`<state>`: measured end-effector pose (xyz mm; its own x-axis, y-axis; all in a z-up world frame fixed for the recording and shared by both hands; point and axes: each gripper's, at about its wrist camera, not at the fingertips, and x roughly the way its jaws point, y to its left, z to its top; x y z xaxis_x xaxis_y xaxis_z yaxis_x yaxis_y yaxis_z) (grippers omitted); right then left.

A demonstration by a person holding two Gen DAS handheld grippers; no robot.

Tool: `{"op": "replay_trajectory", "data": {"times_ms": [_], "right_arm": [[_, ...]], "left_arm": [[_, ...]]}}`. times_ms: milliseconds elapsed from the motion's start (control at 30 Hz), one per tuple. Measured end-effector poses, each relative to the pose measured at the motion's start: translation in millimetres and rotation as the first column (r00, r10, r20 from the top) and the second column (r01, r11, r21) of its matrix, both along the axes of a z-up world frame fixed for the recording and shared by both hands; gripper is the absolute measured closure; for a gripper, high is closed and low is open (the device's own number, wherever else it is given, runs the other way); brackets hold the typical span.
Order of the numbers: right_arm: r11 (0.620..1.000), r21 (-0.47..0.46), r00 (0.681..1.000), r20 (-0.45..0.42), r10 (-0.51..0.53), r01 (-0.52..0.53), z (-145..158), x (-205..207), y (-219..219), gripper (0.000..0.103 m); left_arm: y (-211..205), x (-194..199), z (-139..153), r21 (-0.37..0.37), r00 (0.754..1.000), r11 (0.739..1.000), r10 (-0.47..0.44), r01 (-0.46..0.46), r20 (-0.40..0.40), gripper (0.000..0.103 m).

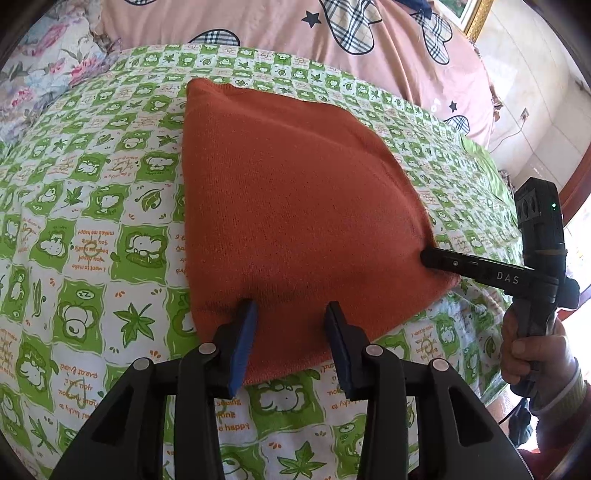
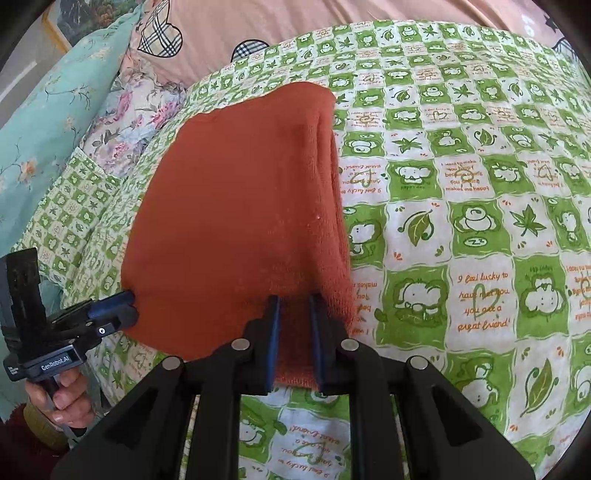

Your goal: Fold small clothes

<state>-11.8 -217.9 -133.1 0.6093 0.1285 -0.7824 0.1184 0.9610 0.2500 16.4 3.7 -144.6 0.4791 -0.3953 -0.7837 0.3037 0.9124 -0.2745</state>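
Left wrist view: the orange knit garment (image 1: 291,206) lay folded on the green-and-white patterned sheet (image 1: 92,229) of the bed. The left tool (image 1: 291,314) had its blue-padded fingers (image 1: 243,343) spread over the garment's near edge, with fabric showing between them. The right tool (image 1: 428,256) met the garment's right corner; its grip could not be told from here.

Right wrist view: the right tool (image 2: 294,306) pinched a raised fold at the garment's (image 2: 229,221) near right edge. The left tool (image 2: 125,299) touched the garment's left corner. A pink heart-print quilt (image 2: 258,26) lay beyond the sheet (image 2: 461,221).
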Motion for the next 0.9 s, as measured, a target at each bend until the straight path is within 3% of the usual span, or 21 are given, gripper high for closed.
{"op": "replay_trajectory", "data": {"times_ms": [400,500,700,800,900], "right_arm": [[0.999,0.019,0.996,0.083,0.035,-0.037,36,-1,13,0.086],[0.999,0.016,0.993,0.110,0.040,-0.042,47,24,7,0.086],[0.999,0.052,0.993,0.118,-0.003,-0.003,55,112,-16,0.086],[0.996,0.092,0.995,0.099,-0.023,0.014,51,151,-27,0.086],[0.996,0.072,0.997,0.048,-0.064,0.060,37,178,-37,0.086]], "left_arm": [[10,-10,11,-0.029,0.999,0.999,0.027,-0.028,-0.033,0.063],[12,-10,18,-0.028,0.999,0.999,0.030,-0.030,-0.019,0.063],[14,5,28,-0.030,0.999,0.999,0.036,-0.036,0.006,0.062],[15,15,33,-0.042,0.999,0.998,0.046,-0.046,0.018,0.062],[15,25,42,-0.060,0.997,0.997,0.045,-0.042,0.062,0.062]]}}
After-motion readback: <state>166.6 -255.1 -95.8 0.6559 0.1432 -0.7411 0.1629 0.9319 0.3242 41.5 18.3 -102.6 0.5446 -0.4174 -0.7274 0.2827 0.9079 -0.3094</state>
